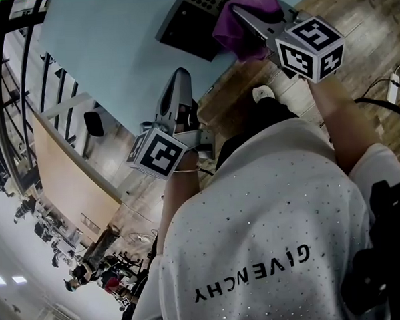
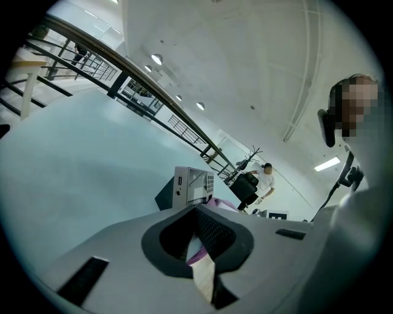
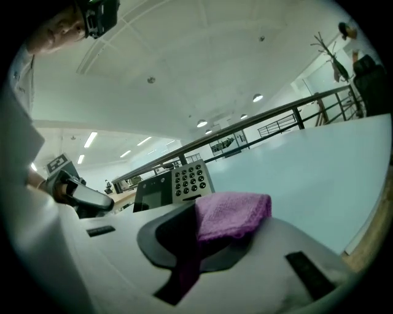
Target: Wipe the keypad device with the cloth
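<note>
Table: pale blue flat tabletop (image 1: 107, 54) fills my head view.
Keypad: dark, slanted, round-buttoned keypad device (image 1: 194, 19) sits at its far end.
Left gripper (image 1: 179, 77): jaws nearly together, gripping nothing, hanging short of the device.
Right gripper (image 3: 195, 239): I see it clamped on the cloth.
Cloth: purple knitted cloth (image 1: 248, 23) is at the device's right edge; whether they touch, I can't tell.

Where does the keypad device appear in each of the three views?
Head view: keypad device at the top edge, left of the purple cloth.
Left gripper view: centre, just above the jaws.
Right gripper view: left of centre, behind the purple cloth.
Shared landmark: the pale blue table under it.
</note>
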A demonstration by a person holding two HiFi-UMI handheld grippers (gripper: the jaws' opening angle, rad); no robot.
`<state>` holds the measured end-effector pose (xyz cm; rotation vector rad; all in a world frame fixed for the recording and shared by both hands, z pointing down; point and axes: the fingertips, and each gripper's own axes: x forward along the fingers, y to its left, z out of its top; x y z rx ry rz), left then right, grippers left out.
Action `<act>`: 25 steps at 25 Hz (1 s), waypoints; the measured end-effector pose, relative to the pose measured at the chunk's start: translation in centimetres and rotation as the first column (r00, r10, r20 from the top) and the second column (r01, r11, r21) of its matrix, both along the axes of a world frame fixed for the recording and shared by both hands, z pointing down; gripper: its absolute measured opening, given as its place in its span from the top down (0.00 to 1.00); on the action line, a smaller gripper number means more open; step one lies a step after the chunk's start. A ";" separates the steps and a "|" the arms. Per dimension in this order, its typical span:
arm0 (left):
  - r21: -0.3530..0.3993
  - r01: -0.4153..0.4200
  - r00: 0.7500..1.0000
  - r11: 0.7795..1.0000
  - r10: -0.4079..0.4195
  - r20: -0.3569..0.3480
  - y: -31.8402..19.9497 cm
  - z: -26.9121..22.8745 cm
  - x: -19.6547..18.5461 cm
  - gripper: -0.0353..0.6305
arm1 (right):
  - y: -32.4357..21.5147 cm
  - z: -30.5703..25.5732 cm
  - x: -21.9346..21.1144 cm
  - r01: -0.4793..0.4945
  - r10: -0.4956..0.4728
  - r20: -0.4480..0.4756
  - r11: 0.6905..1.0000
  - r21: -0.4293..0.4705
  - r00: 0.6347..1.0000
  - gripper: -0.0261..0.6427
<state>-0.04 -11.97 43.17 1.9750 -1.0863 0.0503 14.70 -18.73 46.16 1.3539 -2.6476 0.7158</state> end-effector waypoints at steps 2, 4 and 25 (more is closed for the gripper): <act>0.002 0.010 1.000 1.000 -0.010 0.003 0.0 0.3 -0.5 0.94 | -0.2 0.4 0.2 -0.035 0.036 -0.042 0.999 0.025 0.998 0.93; 0.003 0.017 1.000 1.000 -0.017 0.005 -0.1 0.4 -0.8 0.94 | -0.5 0.7 0.6 -0.065 0.067 -0.053 0.997 0.035 0.996 0.93; 0.020 0.035 0.999 0.999 -0.035 -0.004 0.1 -0.3 -1.5 0.94 | 2.3 -1.5 -7.1 0.159 -0.103 0.309 0.974 -0.160 0.945 0.93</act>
